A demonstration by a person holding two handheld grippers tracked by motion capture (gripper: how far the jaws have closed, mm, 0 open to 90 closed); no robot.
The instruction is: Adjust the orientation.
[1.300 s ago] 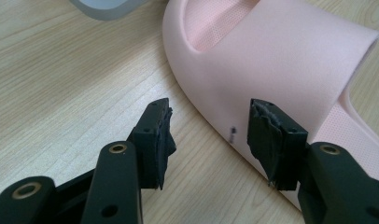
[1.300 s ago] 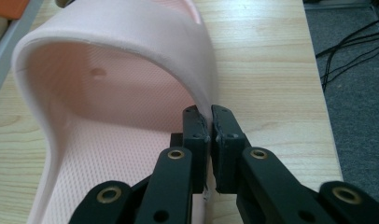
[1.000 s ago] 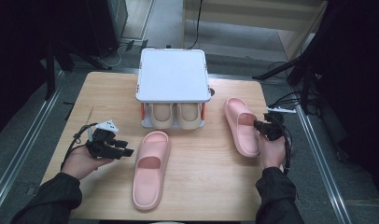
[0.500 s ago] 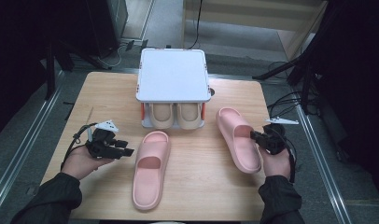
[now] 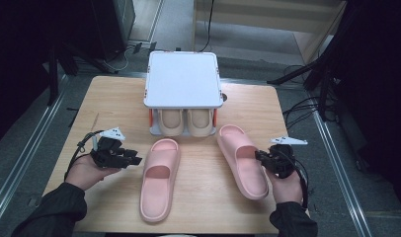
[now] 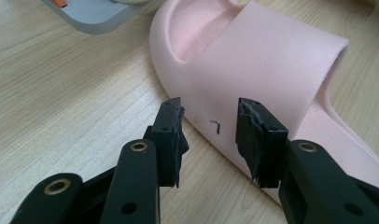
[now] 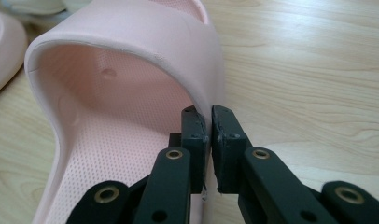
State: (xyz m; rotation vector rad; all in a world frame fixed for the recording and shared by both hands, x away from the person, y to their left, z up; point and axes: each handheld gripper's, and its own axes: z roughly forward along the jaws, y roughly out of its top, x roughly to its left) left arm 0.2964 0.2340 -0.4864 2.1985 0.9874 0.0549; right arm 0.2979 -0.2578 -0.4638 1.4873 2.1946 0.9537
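Observation:
Two pink slippers lie on the wooden table. My left gripper sits just left of the left slipper. In the left gripper view its jaws have just been closing, and a gap remains with the slipper's side between the tips, pads not pressing. My right gripper is shut on the outer edge of the right slipper's strap. The right gripper view shows the strap edge pinched between the jaws.
A small shoe rack with a white top stands at the back middle, and two beige slippers are tucked under it. Its grey base corner lies close beyond the left slipper. Cables trail on the floor at the right.
The right gripper has dragged the right slipper leftward and nearer the person, turning its toe toward the rack. The left hand has stayed in place beside the left slipper.

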